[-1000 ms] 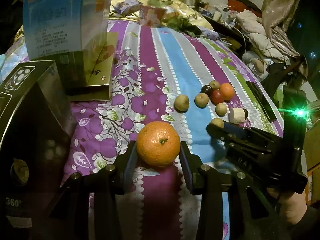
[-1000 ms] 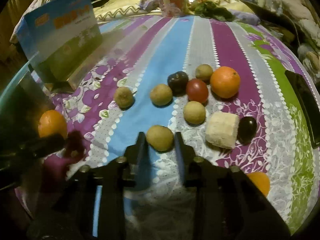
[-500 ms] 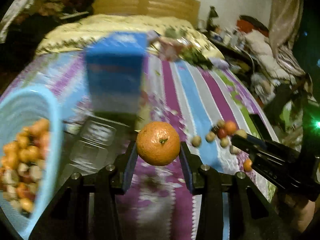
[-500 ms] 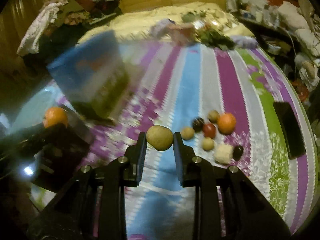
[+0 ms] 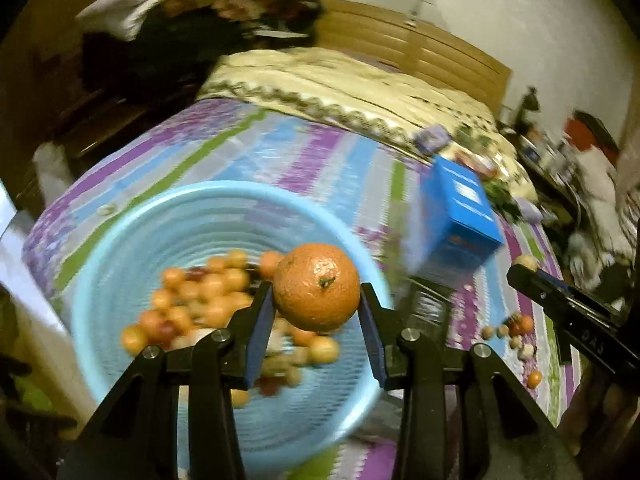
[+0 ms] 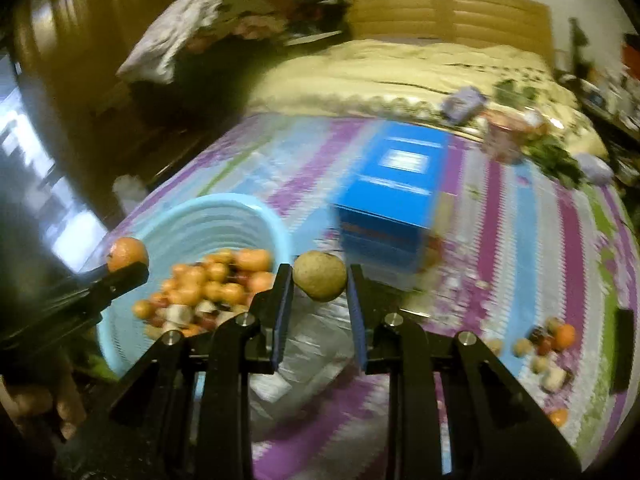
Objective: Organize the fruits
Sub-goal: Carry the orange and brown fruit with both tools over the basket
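Orange and dimpled, a mandarin (image 5: 317,286) sits pinched between the blue pads of the left gripper (image 5: 318,312), its stem scar facing the camera. In the left wrist view it hangs over the light blue plastic basket (image 5: 120,248), which fills the frame from 7 to 12 o'clock and holds a blurred heap of small orange, red and pale fruits (image 5: 208,304). At 3 o'clock the right gripper (image 5: 524,266) reaches in, a brownish fruit at its tip.

From the right wrist view, the right gripper (image 6: 320,292) is clamped on a brownish-green round fruit (image 6: 320,275), possibly a kiwi, held above the striped purple, blue and green bedspread (image 6: 500,216), just right of the basket rim (image 6: 276,228). A blue carton (image 6: 396,184) stands on the bed at 12 o'clock. At 9 o'clock the left gripper shows with its mandarin (image 6: 127,254) beside the basket's far edge. The fruits left on the bedspread (image 6: 548,344) lie in a loose cluster at 4 o'clock, well apart from the basket.
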`<state>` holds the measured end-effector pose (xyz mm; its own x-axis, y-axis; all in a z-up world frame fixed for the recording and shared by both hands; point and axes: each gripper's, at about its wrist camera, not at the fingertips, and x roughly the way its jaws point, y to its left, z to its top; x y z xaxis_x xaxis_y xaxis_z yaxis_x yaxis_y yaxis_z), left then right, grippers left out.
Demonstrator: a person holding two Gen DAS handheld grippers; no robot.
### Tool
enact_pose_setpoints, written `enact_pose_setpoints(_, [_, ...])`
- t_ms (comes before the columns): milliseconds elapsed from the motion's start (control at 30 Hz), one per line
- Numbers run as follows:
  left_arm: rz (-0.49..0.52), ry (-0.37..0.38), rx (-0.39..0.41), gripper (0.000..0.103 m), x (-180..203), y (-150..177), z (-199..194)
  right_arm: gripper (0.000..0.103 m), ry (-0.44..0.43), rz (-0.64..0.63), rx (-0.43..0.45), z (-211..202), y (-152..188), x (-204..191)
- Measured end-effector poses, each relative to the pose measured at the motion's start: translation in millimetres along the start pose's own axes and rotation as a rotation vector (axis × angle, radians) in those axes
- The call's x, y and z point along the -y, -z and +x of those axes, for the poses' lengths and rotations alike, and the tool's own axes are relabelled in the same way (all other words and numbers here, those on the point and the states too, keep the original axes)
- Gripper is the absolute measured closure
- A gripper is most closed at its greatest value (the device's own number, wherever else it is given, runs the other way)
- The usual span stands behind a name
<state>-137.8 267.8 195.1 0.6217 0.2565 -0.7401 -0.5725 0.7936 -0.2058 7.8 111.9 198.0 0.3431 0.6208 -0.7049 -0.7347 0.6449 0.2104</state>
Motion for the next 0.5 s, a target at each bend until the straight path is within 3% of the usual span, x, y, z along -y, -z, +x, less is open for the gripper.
enact_pose_setpoints(200, [-0.050, -0.062, -0.027, 0.060, -54.1, -10.8, -3.7, 0.076, -0.061, -0.045, -0.068, 34.0, -17.7, -50.0])
enact_pose_setpoints(500, [-0.116, -0.066, -0.122, 0.060, -109.7, -9.0, 15.0, 0.076, -0.093, -0.091, -0.259, 84.4, -17.7, -94.6])
